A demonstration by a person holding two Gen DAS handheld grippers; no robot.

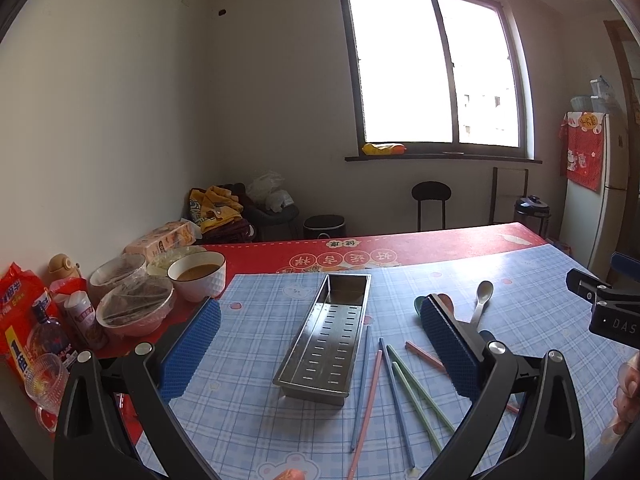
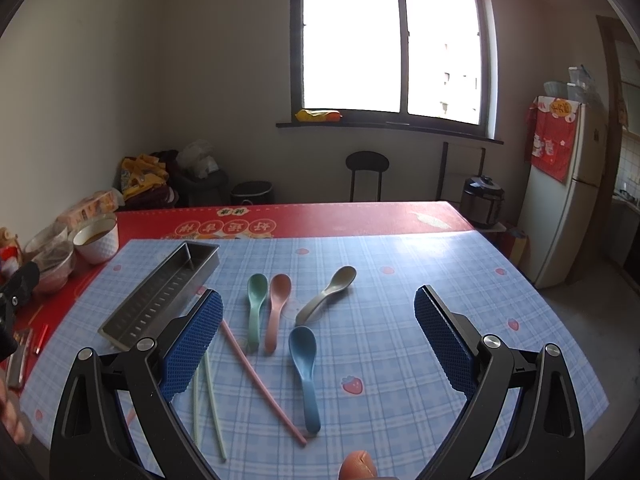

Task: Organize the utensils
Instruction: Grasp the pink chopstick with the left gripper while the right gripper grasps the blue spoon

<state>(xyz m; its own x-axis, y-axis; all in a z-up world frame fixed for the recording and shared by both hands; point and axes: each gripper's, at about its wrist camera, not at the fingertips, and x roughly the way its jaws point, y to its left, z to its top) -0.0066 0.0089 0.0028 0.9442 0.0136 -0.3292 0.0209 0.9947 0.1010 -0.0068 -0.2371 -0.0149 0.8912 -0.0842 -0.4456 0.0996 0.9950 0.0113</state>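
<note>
An empty perforated steel tray [image 1: 326, 334] lies on the blue checked mat; it also shows in the right wrist view [image 2: 160, 296]. Right of it lie several loose chopsticks: blue [image 1: 394, 396], pink [image 1: 366, 404] and green [image 1: 420, 392]. A beige spoon [image 1: 480, 300] lies farther right. In the right wrist view a green spoon [image 2: 255, 304], a pink spoon [image 2: 276, 308], a beige spoon [image 2: 328, 298] and a blue spoon [image 2: 306, 372] lie between my fingers, with a pink chopstick [image 2: 260, 380] and green chopsticks [image 2: 208, 396]. My left gripper [image 1: 320, 344] is open above the tray. My right gripper [image 2: 318, 332] is open above the spoons.
Covered bowls [image 1: 134, 304], a white bowl of brown liquid [image 1: 198, 278], a glass dish [image 1: 44, 380], snack packets [image 1: 20, 312] and a tissue pack [image 1: 164, 240] crowd the table's left side on the red cloth [image 1: 400, 248]. A stool [image 2: 366, 172] and fridge [image 2: 568, 192] stand beyond.
</note>
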